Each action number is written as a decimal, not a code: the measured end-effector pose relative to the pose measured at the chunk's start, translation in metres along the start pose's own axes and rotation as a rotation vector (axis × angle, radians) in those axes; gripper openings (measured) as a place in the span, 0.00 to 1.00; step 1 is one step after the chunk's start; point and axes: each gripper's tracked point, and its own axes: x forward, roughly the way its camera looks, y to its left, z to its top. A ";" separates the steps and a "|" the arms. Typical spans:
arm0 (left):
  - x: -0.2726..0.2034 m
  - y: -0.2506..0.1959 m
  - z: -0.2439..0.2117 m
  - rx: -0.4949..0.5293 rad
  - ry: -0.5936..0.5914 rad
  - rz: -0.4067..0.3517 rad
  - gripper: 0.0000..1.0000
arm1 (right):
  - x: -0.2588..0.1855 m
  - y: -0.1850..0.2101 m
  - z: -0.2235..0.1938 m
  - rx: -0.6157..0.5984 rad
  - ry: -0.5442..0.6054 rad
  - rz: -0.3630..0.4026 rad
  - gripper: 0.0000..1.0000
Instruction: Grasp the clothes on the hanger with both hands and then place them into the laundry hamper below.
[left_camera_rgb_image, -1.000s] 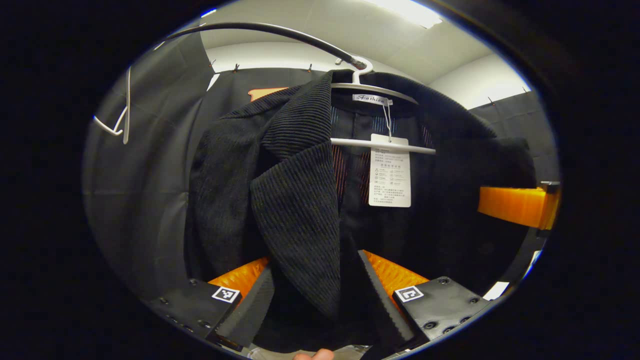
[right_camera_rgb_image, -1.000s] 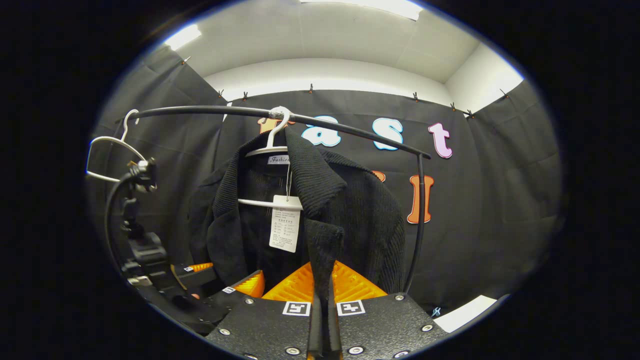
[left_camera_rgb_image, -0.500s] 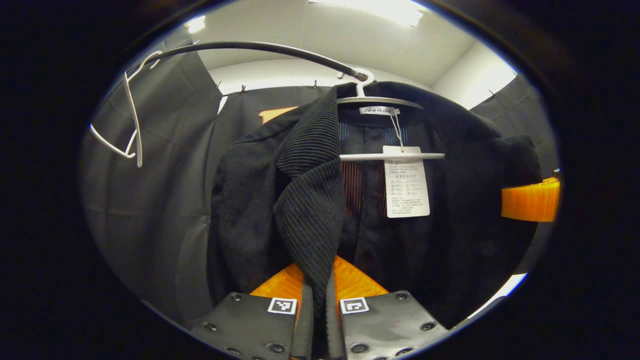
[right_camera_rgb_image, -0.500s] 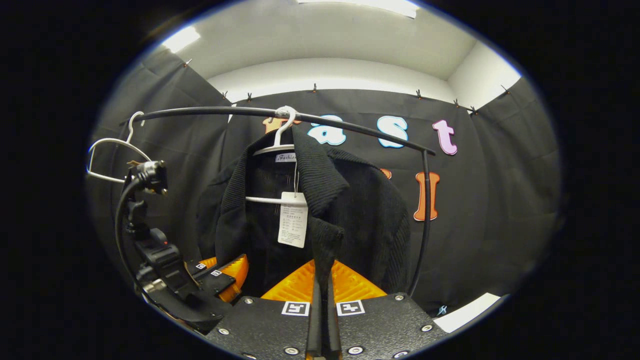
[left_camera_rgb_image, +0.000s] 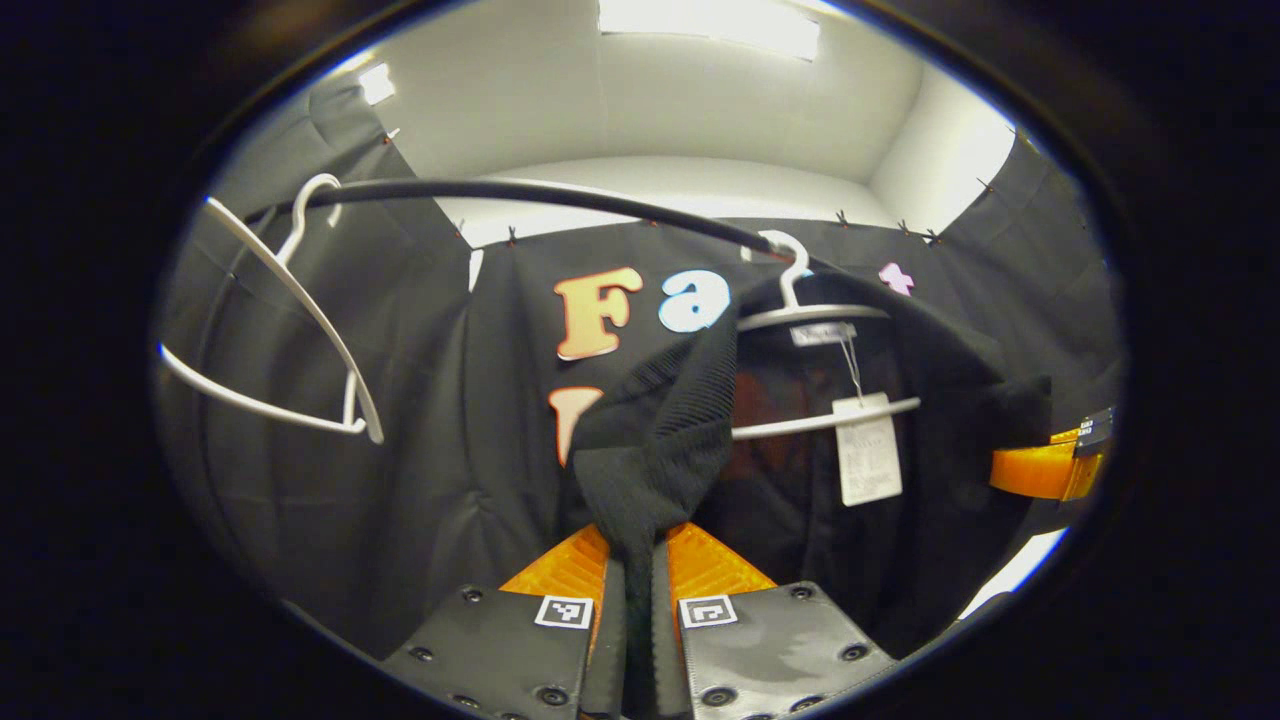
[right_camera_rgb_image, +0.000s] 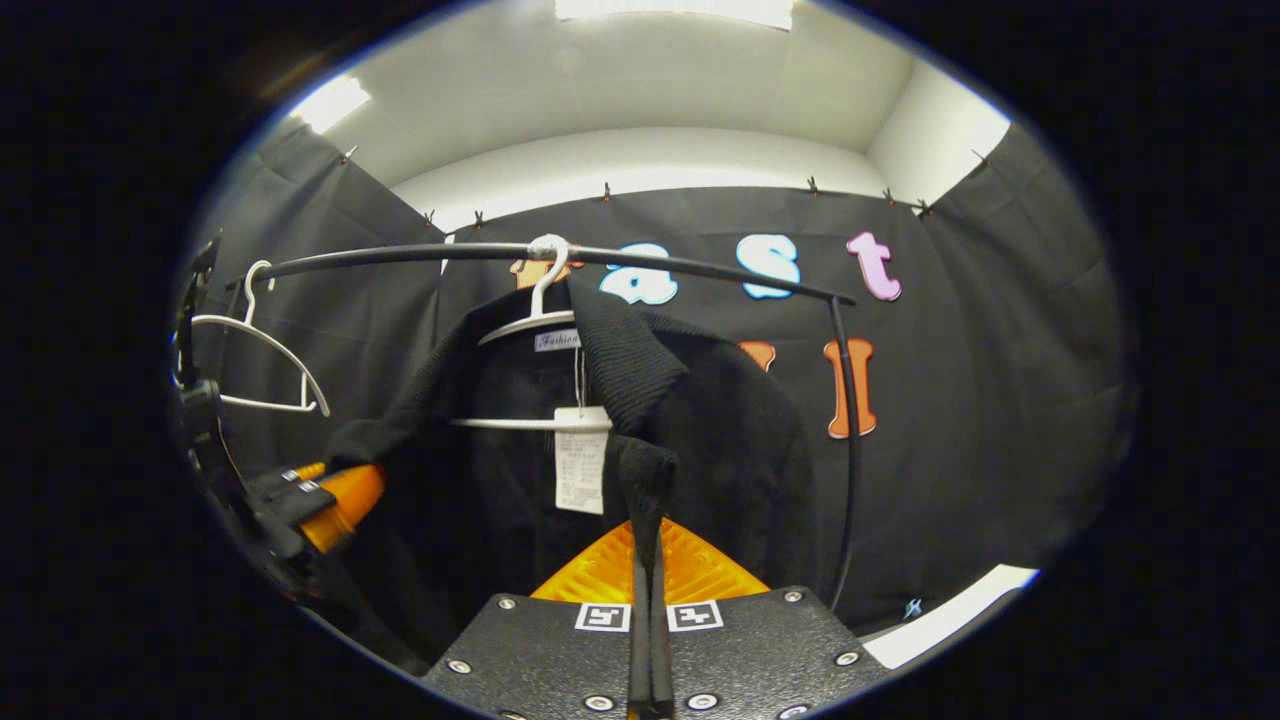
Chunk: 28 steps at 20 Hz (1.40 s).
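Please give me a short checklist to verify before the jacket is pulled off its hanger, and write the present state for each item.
1. Left gripper shut on the jacket's left front edge: ok, the fabric is pinched between both fingers.
2. Right gripper shut on the other front edge: ok, the lapel runs down into the closed fingers.
3. Jacket free of the white hanger: not ok, the collar hangs on it and the left side is only pulled outward.
4. Hanger hook seated on the black rail: ok.
5. Empty hanger away from the pull path: ok, it hangs apart on the left.
6. Laundry hamper below, ready: cannot tell.
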 end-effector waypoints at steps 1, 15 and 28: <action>0.003 0.013 0.012 -0.002 -0.017 0.040 0.21 | -0.002 -0.008 0.015 -0.028 -0.033 -0.024 0.00; 0.038 0.071 0.113 0.129 -0.356 0.254 0.19 | 0.045 -0.134 0.129 -0.175 -0.185 -0.246 0.05; 0.082 0.085 0.091 0.208 -0.375 0.335 0.17 | 0.139 -0.158 0.087 -0.158 -0.123 -0.206 0.00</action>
